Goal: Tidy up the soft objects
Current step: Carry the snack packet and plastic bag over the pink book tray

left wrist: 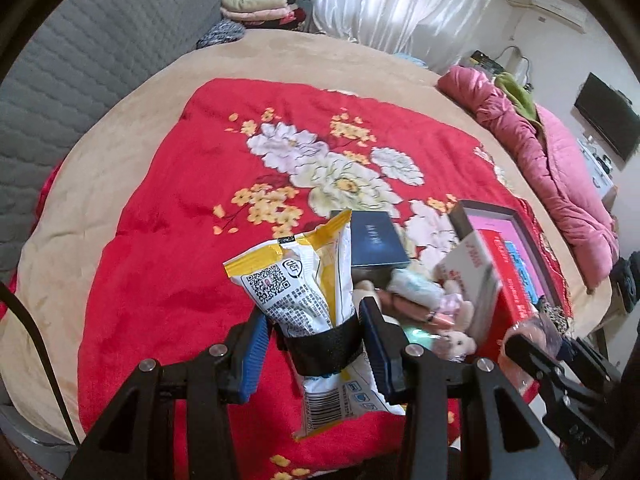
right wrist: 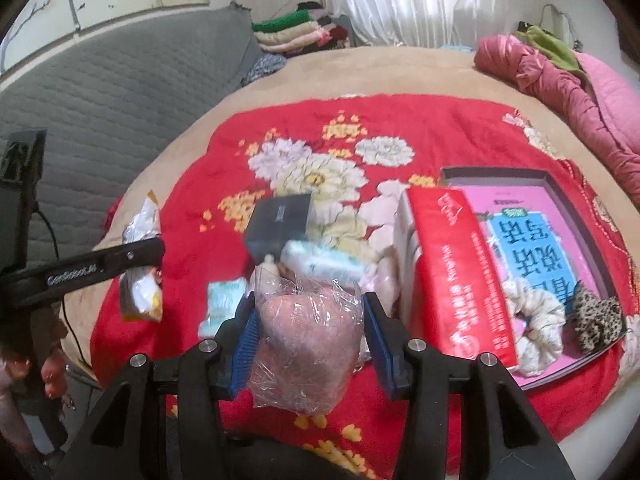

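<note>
left gripper (left wrist: 316, 344) pinching glossy crinkled snack packet (left wrist: 304, 280) | right gripper (right wrist: 310, 332) pinching cellophane-wrapped pink lump (right wrist: 310, 340)

left black plastic two-finger gripper (left wrist: 316, 344) | blue ribbed pads (left wrist: 252, 356) | silver round screws (left wrist: 218, 350) | black cable at 8 o'clock (left wrist: 36, 344) | right black plastic two-finger gripper (right wrist: 310, 344) | same blue pads, silver screws | white lettering on the left one's finger

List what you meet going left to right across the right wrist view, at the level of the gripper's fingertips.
Yellow-and-white snack packet → small tissue pack → pink item in clear wrap held in the right gripper → red box → cream scrunchie → leopard-print scrunchie.
</note>
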`<state>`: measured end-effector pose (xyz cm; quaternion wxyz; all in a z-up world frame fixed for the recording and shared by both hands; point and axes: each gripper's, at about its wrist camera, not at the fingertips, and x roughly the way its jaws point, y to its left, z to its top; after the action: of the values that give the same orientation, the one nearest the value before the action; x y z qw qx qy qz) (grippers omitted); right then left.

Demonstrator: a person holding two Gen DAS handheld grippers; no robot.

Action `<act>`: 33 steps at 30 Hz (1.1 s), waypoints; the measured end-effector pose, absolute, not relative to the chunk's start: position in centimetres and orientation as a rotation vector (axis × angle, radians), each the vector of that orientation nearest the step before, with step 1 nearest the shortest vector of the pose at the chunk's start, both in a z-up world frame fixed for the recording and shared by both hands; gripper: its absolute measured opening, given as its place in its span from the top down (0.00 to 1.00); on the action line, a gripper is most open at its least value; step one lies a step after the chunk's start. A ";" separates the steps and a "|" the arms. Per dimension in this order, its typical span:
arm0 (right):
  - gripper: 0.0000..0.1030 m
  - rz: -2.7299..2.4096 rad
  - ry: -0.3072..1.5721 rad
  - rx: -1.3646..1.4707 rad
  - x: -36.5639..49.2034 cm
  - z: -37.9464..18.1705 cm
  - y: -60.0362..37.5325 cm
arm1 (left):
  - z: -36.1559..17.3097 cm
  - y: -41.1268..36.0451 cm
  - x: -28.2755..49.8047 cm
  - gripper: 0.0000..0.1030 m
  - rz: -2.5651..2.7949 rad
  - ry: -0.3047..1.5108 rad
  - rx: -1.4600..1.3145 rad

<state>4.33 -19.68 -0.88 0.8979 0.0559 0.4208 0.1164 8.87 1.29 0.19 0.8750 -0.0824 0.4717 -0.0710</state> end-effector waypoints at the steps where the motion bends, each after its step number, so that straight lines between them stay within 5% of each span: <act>1: 0.51 0.239 0.865 0.120 4.2 -0.6 -19.9 | 0.6 1.0 8.6 0.57 -0.156 0.978 -0.170; 33: 0.51 -0.057 0.677 0.274 1.1 6.2 -37.7 | 9.2 -14.8 6.2 0.57 -0.429 0.862 -0.032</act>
<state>1.08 -37.73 6.21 0.9337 0.1341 0.3309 -0.0277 6.17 -14.79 9.16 0.8862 -0.0153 0.4147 -0.2062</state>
